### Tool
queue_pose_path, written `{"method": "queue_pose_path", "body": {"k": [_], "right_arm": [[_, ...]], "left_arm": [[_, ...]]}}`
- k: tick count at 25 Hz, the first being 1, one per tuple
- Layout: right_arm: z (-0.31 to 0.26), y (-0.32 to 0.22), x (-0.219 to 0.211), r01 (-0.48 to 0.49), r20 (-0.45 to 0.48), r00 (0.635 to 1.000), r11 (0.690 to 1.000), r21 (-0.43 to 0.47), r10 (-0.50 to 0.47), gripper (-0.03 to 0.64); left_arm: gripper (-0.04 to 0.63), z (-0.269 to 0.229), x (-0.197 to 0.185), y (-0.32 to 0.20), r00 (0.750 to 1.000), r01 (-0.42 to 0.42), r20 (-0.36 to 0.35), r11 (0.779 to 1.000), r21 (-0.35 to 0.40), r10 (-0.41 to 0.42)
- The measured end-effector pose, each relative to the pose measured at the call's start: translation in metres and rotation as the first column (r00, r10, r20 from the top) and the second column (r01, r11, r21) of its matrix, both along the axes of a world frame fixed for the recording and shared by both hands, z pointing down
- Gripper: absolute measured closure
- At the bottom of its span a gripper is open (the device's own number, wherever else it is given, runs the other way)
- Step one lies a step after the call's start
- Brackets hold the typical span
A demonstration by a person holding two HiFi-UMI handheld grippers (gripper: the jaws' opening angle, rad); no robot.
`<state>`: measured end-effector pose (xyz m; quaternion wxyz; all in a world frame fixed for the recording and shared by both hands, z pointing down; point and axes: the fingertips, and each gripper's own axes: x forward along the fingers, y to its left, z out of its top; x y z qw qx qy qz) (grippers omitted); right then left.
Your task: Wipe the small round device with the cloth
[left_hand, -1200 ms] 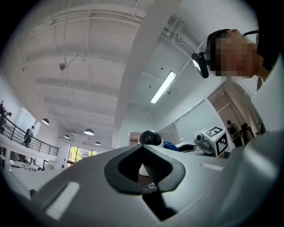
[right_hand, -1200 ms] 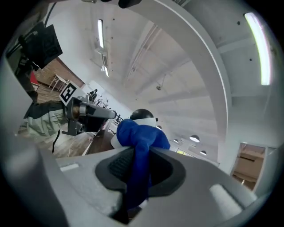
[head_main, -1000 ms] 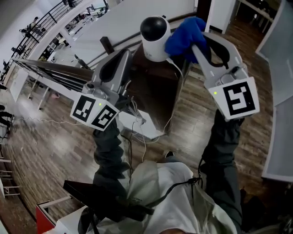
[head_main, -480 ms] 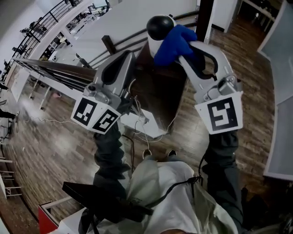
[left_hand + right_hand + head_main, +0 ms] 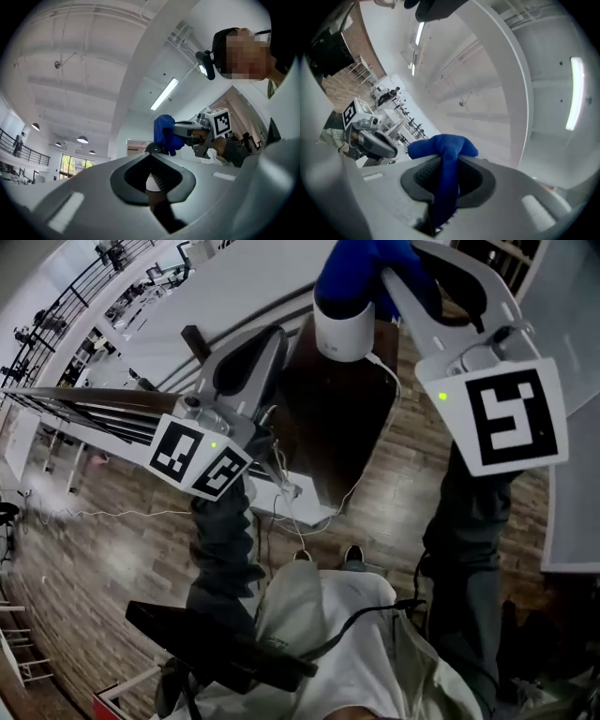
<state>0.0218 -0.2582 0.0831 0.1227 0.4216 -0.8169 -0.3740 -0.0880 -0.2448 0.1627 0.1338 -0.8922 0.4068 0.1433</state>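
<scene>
- Your right claw (image 5: 389, 282) is raised near the top of the head view, pinching a blue cloth (image 5: 352, 268).
- In the right gripper view the cloth (image 5: 443, 145) runs down between the two jaws, which clamp it, and it bunches into a rounded wad above the tips of the claw (image 5: 449, 157).
- The small round device (image 5: 345, 332), a white cylinder, stands upright at the far end of a dark counter (image 5: 337, 427).
- The wad of cloth sits on top of the device and covers its upper end.
- A thin white cable (image 5: 398, 399) leads from the device along the counter's right edge.
- Your left claw (image 5: 272, 338) is just left of the device, not touching it.
- In the left gripper view the jaws of that claw (image 5: 151, 157) are pressed together with nothing between them; beyond them you see the cloth (image 5: 164, 133).
- A wooden floor (image 5: 94, 549) lies below.
</scene>
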Motion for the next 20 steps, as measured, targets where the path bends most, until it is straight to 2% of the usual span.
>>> {"method": "queue_pose_path", "body": {"k": [3,5,9,12,14,16,18,20], "right_arm": [[-0.006,-0.008,-0.029,-0.068,-0.129,0.989,0.997,0.037,0.072,0.545],[0.006,-0.013,-0.043,-0.093,-0.182,0.978,0.995,0.041,0.099,0.545],[0.020,-0.002,-0.046,-0.153,-0.178,0.970,0.985,0.074,0.164,0.545],[0.035,0.010,-0.054,-0.177,-0.227,0.955,0.980,0.088,0.193,0.545],[0.047,0.017,-0.061,-0.188,-0.299,0.931,0.977,0.104,0.211,0.545],[0.050,0.019,-0.066,-0.213,-0.383,0.886,0.963,0.163,0.261,0.545],[0.035,0.018,-0.070,-0.248,-0.415,0.844,0.934,0.258,0.339,0.545],[0.018,0.011,-0.075,-0.276,-0.428,0.817,0.913,0.301,0.388,0.545]], "left_arm": [[0.592,0.000,0.000,-0.003,1.000,-0.026,-0.008,1.000,0.000,0.026],[0.592,-0.001,-0.001,-0.002,0.999,-0.041,-0.010,0.999,0.002,0.041],[0.592,-0.002,-0.008,-0.002,0.998,-0.056,-0.014,0.998,0.007,0.056],[0.592,-0.001,-0.014,-0.005,0.998,-0.058,-0.017,0.998,0.010,0.058],[0.592,-0.001,-0.016,-0.009,0.998,-0.058,-0.017,0.998,0.010,0.058],[0.592,-0.002,-0.016,-0.013,0.998,-0.059,-0.019,0.998,0.007,0.059],[0.592,-0.001,-0.016,-0.016,0.998,-0.059,-0.022,0.998,0.003,0.059],[0.592,-0.002,-0.018,-0.016,0.998,-0.059,-0.026,0.998,0.000,0.059]]}}
